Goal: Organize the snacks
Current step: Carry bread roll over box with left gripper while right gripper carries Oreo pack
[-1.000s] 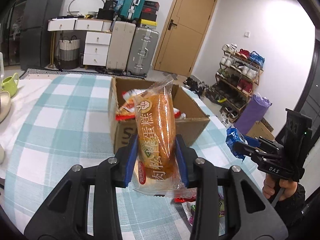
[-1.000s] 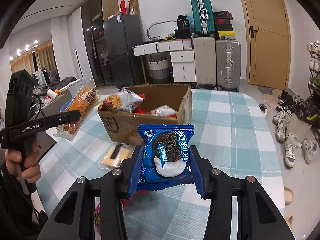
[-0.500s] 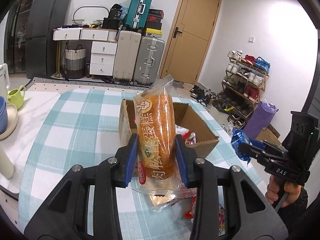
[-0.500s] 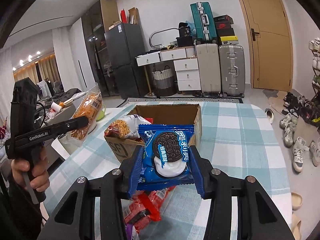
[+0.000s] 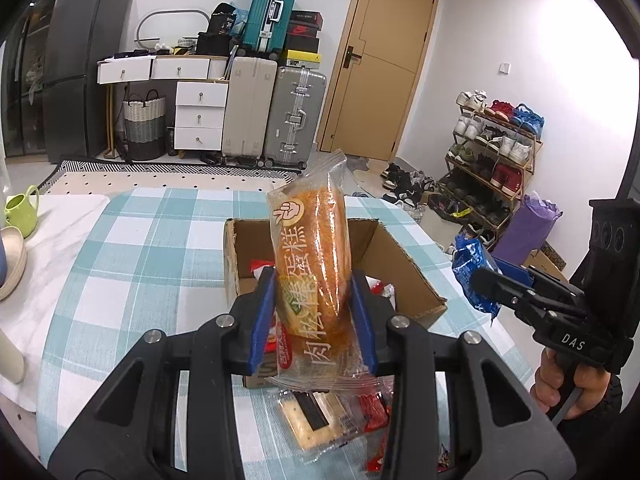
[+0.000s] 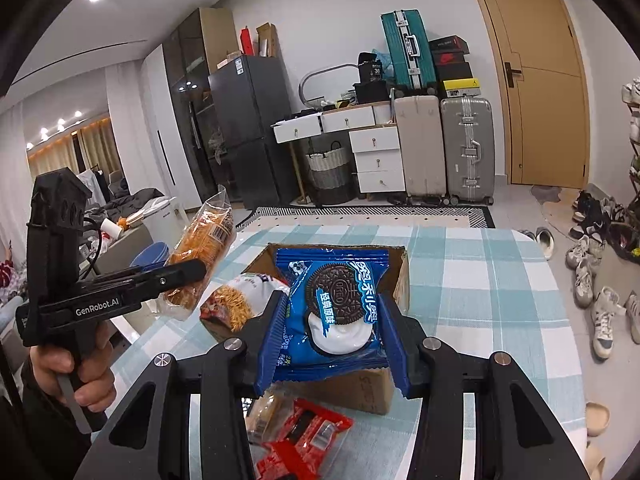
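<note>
My left gripper (image 5: 314,316) is shut on an orange meat-floss cake packet (image 5: 310,256), held upright above the near edge of an open cardboard box (image 5: 404,268). It also shows in the right wrist view (image 6: 200,256). My right gripper (image 6: 332,328) is shut on a blue Oreo packet (image 6: 334,304), held above the box (image 6: 360,392). The Oreo packet shows at the right of the left wrist view (image 5: 474,276). The box holds several snack bags, one a white and orange bag (image 6: 240,300).
A cracker packet (image 5: 316,424) and red wrapped snacks (image 6: 308,444) lie on the checked tablecloth (image 5: 140,260) in front of the box. A green jug (image 5: 22,210) and bowls stand at the table's left. Suitcases, drawers, a fridge and a shoe rack line the room.
Both grippers have risen with their packets and now look down more steeply into the box. The loose snacks in front of the box have come into view.
</note>
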